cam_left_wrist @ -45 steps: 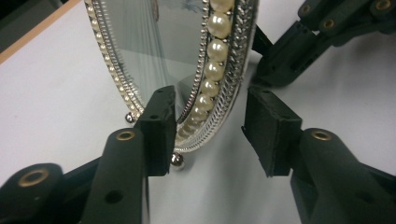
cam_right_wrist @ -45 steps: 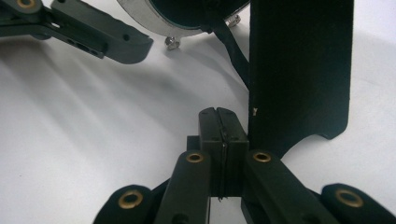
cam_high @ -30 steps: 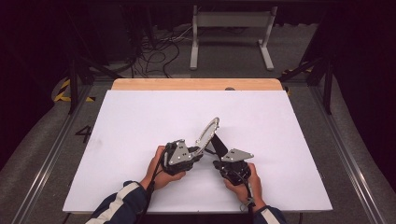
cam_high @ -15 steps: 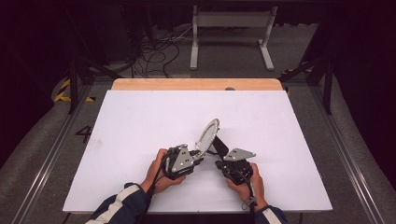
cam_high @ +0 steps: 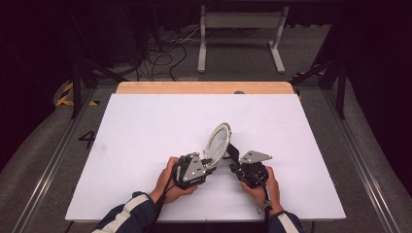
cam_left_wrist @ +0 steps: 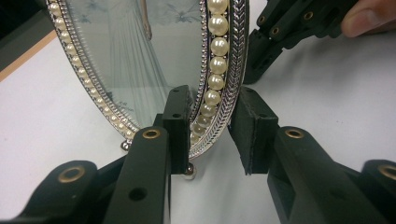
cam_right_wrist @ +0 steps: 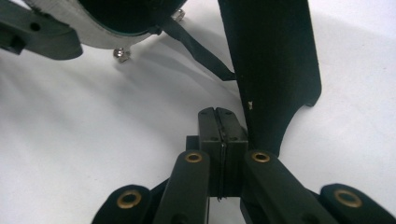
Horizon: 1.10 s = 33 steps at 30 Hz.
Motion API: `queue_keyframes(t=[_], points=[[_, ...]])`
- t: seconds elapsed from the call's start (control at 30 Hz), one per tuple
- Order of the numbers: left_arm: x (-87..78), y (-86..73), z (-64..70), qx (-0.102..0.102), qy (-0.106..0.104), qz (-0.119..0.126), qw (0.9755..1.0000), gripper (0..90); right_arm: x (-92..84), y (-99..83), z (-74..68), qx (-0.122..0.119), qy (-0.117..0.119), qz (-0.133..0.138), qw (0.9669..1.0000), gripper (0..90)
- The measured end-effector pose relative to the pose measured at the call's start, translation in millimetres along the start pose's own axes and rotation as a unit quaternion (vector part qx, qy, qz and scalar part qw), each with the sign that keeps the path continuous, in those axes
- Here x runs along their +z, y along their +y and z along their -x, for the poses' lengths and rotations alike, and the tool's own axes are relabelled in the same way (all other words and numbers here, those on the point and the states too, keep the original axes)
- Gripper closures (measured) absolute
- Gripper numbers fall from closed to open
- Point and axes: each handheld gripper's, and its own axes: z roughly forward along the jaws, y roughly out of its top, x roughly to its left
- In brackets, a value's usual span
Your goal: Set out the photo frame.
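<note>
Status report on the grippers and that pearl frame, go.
Left gripper fingers straddle the oval pearl frame rim, grip unconfirmed. Right gripper shut, empty, beside the frame's black stand. Frame upright on the white table. Nothing in the way.

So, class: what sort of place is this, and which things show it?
Probably a lab or recording workshop: a white table on a dark floor, loose cables behind it, and a metal stand.

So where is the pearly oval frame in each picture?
High view: frame at centre, tilted, just above both hands.
Left gripper view: frame top centre, its rim between the jaws.
Right gripper view: its back at top left.
Shared landmark: the black stand.
</note>
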Motion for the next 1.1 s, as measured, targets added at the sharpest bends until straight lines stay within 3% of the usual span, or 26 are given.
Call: queue_keyframes(t=[0.3,0.6,0.83,0.87,0.9,1.1], points=[[2.9,0.1,-1.6,-0.007,-0.009,0.008,0.9999,67.7,1.9,0.3,6.0,0.002,-0.004,0.006,1.0000,90.0],[-1.5,-3.3,-6.3,-0.019,-0.036,0.016,0.9991,67.8,-0.3,-0.6,5.3,0.000,-0.004,0.014,0.9999,89.7],[-23.8,-16.4,-19.9,-0.036,-0.036,0.008,0.9987,60.8,-5.9,0.8,-8.0,-0.014,0.009,0.032,0.9994,83.3],[-31.0,-23.6,-25.6,-0.052,-0.040,0.008,0.9978,59.1,-7.6,1.8,-14.8,-0.020,0.015,0.039,0.9989,80.3],[-31.0,-23.6,-25.6,-0.052,-0.040,0.008,0.9978,57.2,-7.6,1.8,-14.8,-0.020,0.015,0.039,0.9989,80.3],[-52.4,-43.1,-35.7,-0.069,-0.023,-0.005,0.9974,47.3,-11.9,5.4,-30.9,-0.019,0.027,0.059,0.9977,68.8]])
